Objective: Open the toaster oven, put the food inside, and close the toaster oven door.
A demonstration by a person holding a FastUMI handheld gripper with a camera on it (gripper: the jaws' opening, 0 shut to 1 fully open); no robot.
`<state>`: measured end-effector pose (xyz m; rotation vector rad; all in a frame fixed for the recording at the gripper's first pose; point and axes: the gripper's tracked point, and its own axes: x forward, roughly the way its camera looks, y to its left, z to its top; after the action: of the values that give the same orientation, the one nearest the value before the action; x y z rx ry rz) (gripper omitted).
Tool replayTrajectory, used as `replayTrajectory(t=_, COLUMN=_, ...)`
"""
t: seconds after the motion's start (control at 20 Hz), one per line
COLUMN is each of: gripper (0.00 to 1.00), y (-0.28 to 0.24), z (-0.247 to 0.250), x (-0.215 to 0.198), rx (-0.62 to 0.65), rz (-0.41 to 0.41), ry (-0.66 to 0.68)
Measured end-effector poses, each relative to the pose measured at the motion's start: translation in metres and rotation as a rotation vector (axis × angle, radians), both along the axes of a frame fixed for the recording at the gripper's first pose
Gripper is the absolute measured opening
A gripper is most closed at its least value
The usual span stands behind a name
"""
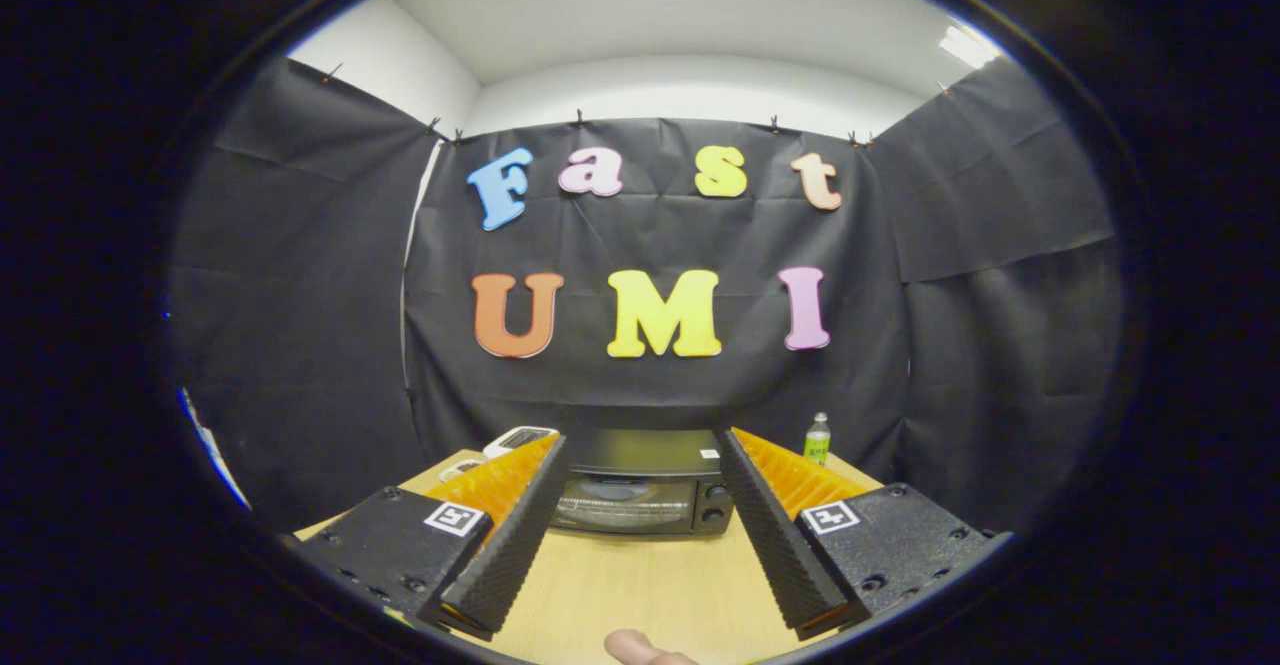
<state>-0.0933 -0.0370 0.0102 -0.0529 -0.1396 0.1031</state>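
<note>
A black toaster oven (642, 485) stands at the far end of a light wooden table (650, 585), its glass door shut and its knobs on the right side. My gripper (642, 440) is held well back from it, open, with nothing between the fingers. The oven shows in the gap between the fingertips, beyond them. A fingertip of a person's hand (640, 648) pokes in at the near edge of the table. I cannot make out the food.
A small green-labelled bottle (817, 439) stands to the right of the oven near the back wall. A white device with a dark screen (518, 439) and a smaller pale thing (458, 469) lie left of the oven. Black cloth walls close in the table.
</note>
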Motion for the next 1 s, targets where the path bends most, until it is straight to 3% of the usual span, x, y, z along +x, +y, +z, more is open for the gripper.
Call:
replayTrajectory(t=0.25, gripper=1.00, y=0.016, z=-0.010, x=-0.004, rx=0.038, rz=0.043, ry=0.029)
replayTrajectory(t=1.0, gripper=1.00, y=-0.016, z=0.000, x=0.002, rx=0.058, rz=-0.007, ry=-0.007)
